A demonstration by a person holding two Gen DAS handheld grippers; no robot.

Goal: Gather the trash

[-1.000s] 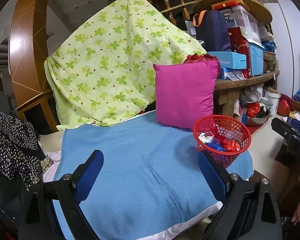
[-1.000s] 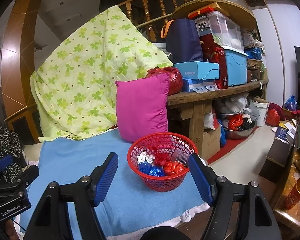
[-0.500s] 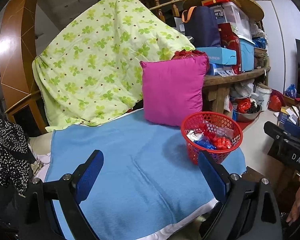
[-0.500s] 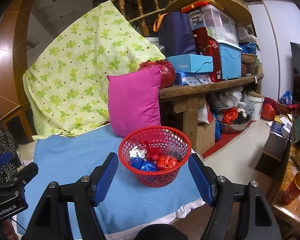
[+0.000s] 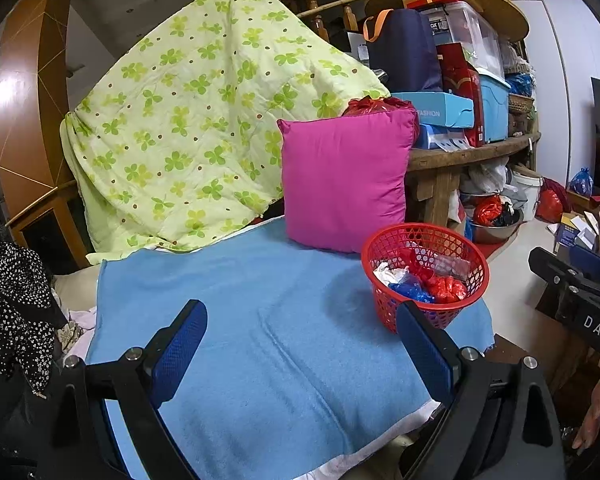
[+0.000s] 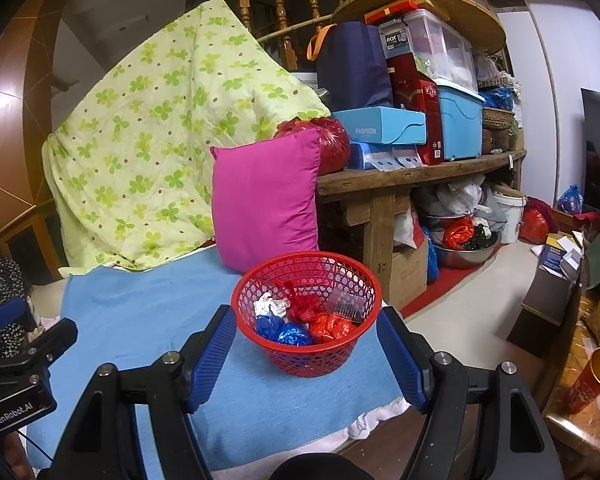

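A red mesh basket stands on the blue towel at its right end. It holds crumpled trash: a white paper, blue foil, red wrappers and a clear plastic piece. My right gripper is open just short of the basket, its blue pads level with the basket's two sides and not touching it. My left gripper is open over the towel with nothing between its pads; the basket lies beyond its right pad.
A pink pillow leans behind the basket against a green flowered quilt. A loaded wooden shelf stands to the right, with bags and a steel bowl beneath it. A cluttered table edge is at the near right.
The left gripper has shifted a little, so the pillow and basket sit slightly further left in its view. The right view barely differs. Both grippers stay open and the basket has not moved.
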